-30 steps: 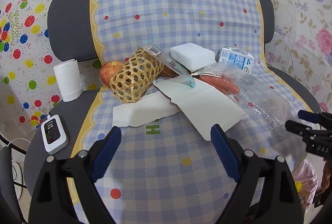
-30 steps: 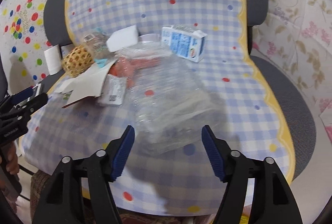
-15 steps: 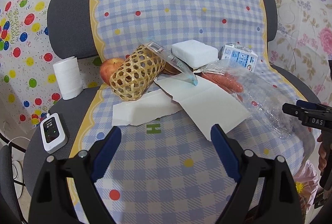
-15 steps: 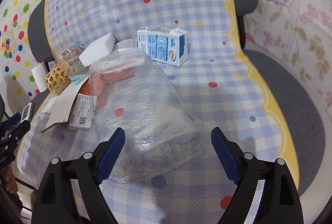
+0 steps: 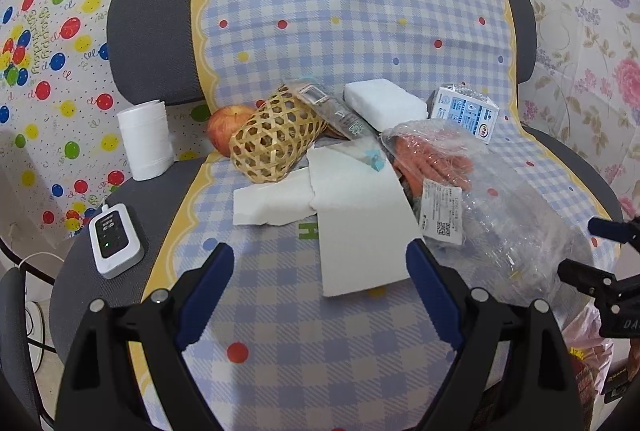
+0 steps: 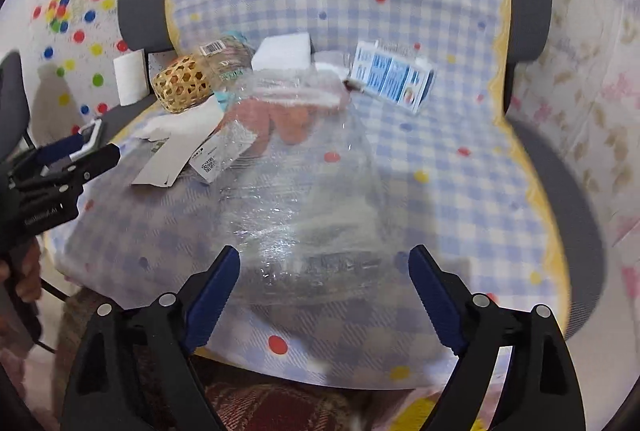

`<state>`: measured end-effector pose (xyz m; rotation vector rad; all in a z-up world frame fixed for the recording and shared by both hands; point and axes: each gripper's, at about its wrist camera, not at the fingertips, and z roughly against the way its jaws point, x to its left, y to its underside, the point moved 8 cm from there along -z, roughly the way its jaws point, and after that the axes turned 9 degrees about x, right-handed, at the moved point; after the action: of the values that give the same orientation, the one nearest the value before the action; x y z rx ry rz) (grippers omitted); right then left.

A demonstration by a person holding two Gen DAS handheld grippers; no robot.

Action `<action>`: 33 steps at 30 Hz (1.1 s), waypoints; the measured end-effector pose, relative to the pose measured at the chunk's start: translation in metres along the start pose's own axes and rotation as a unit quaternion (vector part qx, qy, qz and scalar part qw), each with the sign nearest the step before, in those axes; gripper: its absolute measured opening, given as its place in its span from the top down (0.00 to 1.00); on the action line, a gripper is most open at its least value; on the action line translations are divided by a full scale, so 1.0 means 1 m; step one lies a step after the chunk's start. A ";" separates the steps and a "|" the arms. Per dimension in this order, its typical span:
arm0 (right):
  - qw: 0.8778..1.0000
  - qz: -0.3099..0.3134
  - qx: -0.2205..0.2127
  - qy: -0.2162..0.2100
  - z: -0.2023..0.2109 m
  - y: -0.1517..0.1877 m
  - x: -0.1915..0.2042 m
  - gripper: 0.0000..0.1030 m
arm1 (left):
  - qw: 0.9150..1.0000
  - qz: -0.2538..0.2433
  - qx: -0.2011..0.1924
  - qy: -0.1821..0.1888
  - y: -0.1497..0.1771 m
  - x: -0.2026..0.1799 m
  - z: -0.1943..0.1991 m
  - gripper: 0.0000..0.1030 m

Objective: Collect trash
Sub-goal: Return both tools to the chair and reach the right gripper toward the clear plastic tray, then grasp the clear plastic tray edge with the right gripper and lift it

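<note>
Jaws just widened — right gripper (image 6: 324, 273) over clear plastic bag (image 6: 304, 191).

A grey chair (image 5: 152, 31) is wearing a blue checked cloth (image 5: 348, 11); balloon-print sheeting (image 5: 48, 43) and floral sheeting (image 5: 580, 31) are hanging behind it.

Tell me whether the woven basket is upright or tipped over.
Tipped over. The woven basket lies on its side on the checked cloth, its round end facing the left wrist camera, leaning beside the apple.

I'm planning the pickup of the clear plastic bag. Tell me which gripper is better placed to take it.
Right. The right gripper is open with the clear plastic bag's near end between its fingers. The left gripper faces the white paper instead.
</note>
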<state>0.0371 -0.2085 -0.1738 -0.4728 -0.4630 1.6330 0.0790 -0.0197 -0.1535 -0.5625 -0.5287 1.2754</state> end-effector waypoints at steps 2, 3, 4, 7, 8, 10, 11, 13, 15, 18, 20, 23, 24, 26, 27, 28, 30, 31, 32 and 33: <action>1.000 0.019 -0.008 0.006 0.000 0.001 0.010 0.17 | 1.000 0.004 -0.001 0.001 0.004 0.003 0.002 0.17; 0.999 0.030 -0.011 0.009 -0.001 0.002 0.017 0.17 | 1.000 0.008 -0.001 0.004 0.006 0.006 0.004 0.17; 0.999 0.038 -0.015 0.003 -0.001 0.003 0.023 0.20 | 1.000 0.010 -0.002 0.006 0.007 0.007 0.005 0.17; 0.997 0.069 -0.018 0.018 -0.010 0.006 0.039 0.27 | 1.000 0.018 -0.007 0.019 0.012 0.009 0.008 0.17; 0.997 0.077 -0.012 0.025 -0.016 0.007 0.042 0.28 | 1.000 0.020 -0.008 0.023 0.014 0.009 0.008 0.17; 0.995 0.085 -0.006 0.043 -0.024 0.009 0.043 0.29 | 0.999 0.021 -0.002 0.030 0.018 0.008 0.004 0.17; 0.994 0.095 -0.008 0.056 -0.026 0.009 0.043 0.28 | 0.999 0.020 0.001 0.029 0.019 0.008 0.003 0.17; 0.992 0.109 -0.006 0.069 -0.030 0.010 0.046 0.26 | 0.999 0.019 0.004 0.028 0.021 0.008 0.001 0.17; 0.986 0.131 -0.008 0.098 -0.034 0.011 0.049 0.28 | 0.999 0.021 0.003 0.027 0.021 0.010 0.001 0.17; 0.981 0.149 -0.012 0.123 -0.037 0.012 0.048 0.31 | 0.999 0.022 0.002 0.024 0.020 0.012 0.001 0.17; 0.982 0.146 -0.016 0.119 -0.035 0.010 0.047 0.35 | 1.000 0.021 0.001 0.021 0.018 0.013 0.001 0.17; 0.987 0.124 -0.026 0.101 -0.021 0.002 0.040 0.43 | 1.000 0.019 -0.001 0.016 0.017 0.014 0.003 0.17; 0.991 0.103 -0.034 0.079 -0.012 -0.004 0.035 0.43 | 1.000 0.019 -0.002 0.015 0.016 0.015 0.005 0.17; 0.995 0.064 -0.053 0.049 0.008 -0.016 0.023 0.43 | 1.000 0.018 -0.005 0.013 0.014 0.016 0.007 0.17; 0.996 0.048 -0.065 0.043 0.018 -0.021 0.017 0.52 | 1.000 0.018 -0.007 0.013 0.012 0.017 0.008 0.17; 0.996 0.031 -0.074 0.037 0.028 -0.026 0.009 0.66 | 1.000 0.019 -0.009 0.014 0.012 0.017 0.009 0.17; 0.996 -0.017 -0.085 0.015 0.047 -0.032 -0.012 0.70 | 1.000 0.020 -0.012 0.016 0.009 0.016 0.012 0.17; 0.995 -0.038 -0.088 0.010 0.053 -0.033 -0.023 0.71 | 1.000 0.018 -0.015 0.019 0.007 0.014 0.015 0.17; 0.994 -0.056 -0.090 0.006 0.057 -0.032 -0.033 0.71 | 1.000 0.015 -0.017 0.020 0.007 0.012 0.017 0.17; 0.993 -0.069 -0.091 0.003 0.059 -0.032 -0.041 0.72 | 1.000 0.011 -0.020 0.021 0.005 0.009 0.019 0.17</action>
<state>0.0349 -0.2479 -0.1057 -0.5682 -0.6309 1.4631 0.0651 -0.0083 -0.1422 -0.6291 -0.5161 1.2729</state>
